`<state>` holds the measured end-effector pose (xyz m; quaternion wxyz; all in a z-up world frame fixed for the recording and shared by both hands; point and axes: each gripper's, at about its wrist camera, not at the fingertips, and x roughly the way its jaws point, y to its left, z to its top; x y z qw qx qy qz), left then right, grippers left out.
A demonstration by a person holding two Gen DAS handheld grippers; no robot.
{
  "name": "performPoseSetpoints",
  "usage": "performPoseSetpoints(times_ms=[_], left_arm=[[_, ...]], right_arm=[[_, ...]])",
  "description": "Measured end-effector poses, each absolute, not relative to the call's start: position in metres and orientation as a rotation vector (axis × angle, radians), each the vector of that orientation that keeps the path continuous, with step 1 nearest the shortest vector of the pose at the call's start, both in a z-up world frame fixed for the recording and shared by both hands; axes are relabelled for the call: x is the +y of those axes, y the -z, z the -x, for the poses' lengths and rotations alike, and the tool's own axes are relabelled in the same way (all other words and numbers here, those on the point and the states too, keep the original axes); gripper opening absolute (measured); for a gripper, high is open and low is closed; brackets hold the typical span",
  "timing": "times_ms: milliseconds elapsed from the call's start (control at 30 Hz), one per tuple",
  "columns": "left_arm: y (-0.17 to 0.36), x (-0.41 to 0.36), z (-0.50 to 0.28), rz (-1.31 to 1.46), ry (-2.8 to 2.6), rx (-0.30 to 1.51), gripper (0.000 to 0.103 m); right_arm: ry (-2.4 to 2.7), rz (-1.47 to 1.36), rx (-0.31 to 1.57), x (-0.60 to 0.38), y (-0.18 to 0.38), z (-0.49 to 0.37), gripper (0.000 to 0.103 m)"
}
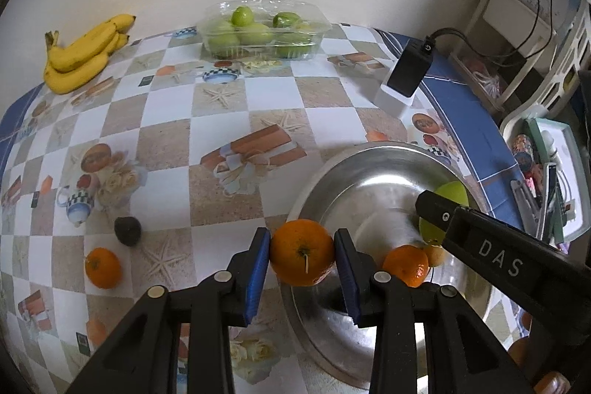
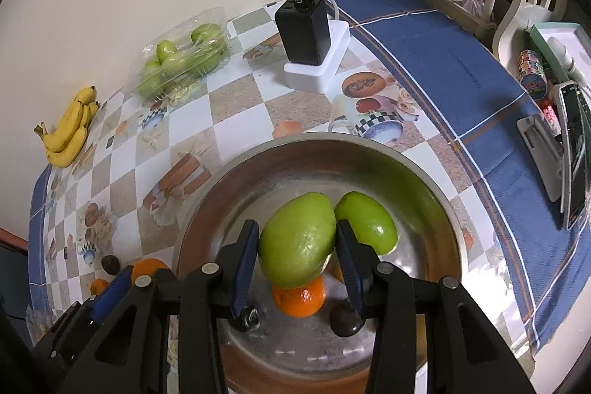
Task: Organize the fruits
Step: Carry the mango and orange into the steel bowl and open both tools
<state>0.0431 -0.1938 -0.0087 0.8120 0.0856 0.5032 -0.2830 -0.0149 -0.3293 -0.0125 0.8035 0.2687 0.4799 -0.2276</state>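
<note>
My left gripper is shut on an orange and holds it over the near-left rim of the steel bowl. My right gripper is shut on a green fruit above the bowl. In the bowl lie a second green fruit, an orange and a dark avocado. On the table outside the bowl sit another orange and a dark avocado.
A banana bunch and a clear plastic box of green fruits lie by the far wall. A black charger on a white base stands at the back right. A cluttered tray sits beyond the table's right edge.
</note>
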Motion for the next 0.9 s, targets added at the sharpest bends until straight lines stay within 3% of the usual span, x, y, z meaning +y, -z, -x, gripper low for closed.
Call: performPoseSetpoints(times_ms=[733,833,900], left_arm=[[0.03,-0.211,-0.041,-0.231,0.62,1.094,0.039],[0.031,-0.212,-0.041,-0.236,0.619,1.096,0.044],[0.029,-0.211,-0.04,-0.233,0.615,1.092,0.055]], right_arm=[[0.476,-0.594,1.04,-0.334,0.023,0.011,0.044],[0.477,-0.594,1.042,-0.335,0.023,0.011,0.044],[0.476,-0.592,1.046,-0.335,0.023,0.011,0.044]])
